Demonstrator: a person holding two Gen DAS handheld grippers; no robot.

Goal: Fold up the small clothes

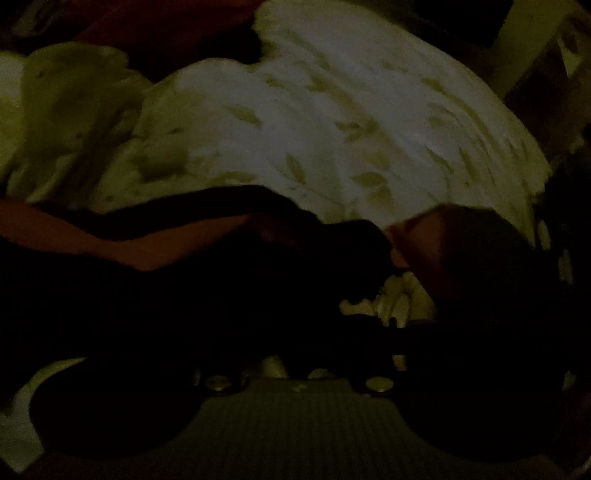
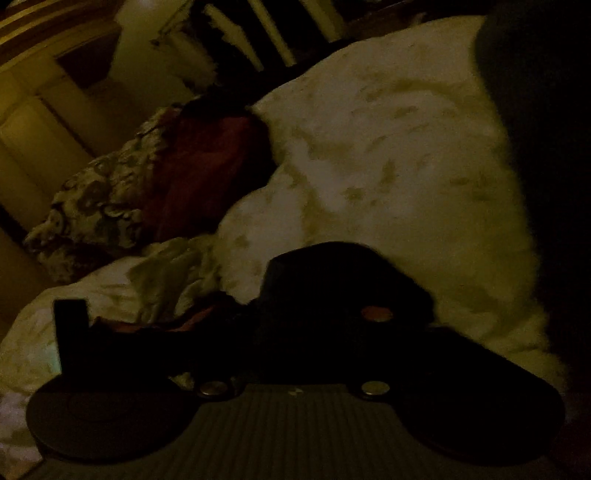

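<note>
The scene is very dark. In the left wrist view a dark garment with reddish-orange parts (image 1: 155, 251) lies across the white leaf-patterned bedcover (image 1: 332, 122), right in front of my left gripper (image 1: 295, 295); the fingers are lost in the dark against the cloth. In the right wrist view a dark garment (image 2: 332, 295) with a reddish edge (image 2: 166, 325) covers my right gripper (image 2: 280, 317); one dark finger (image 2: 70, 332) stands at the left. Whether either gripper grips the cloth is too dark to tell.
A dark red cushion (image 2: 207, 170) and a floral patterned pillow (image 2: 99, 203) lie at the bed's far left by the wall. Dark headboard slats (image 2: 258, 33) stand behind. A large dark shape (image 2: 546, 147) fills the right edge. The bedcover is rumpled at the left (image 1: 66, 110).
</note>
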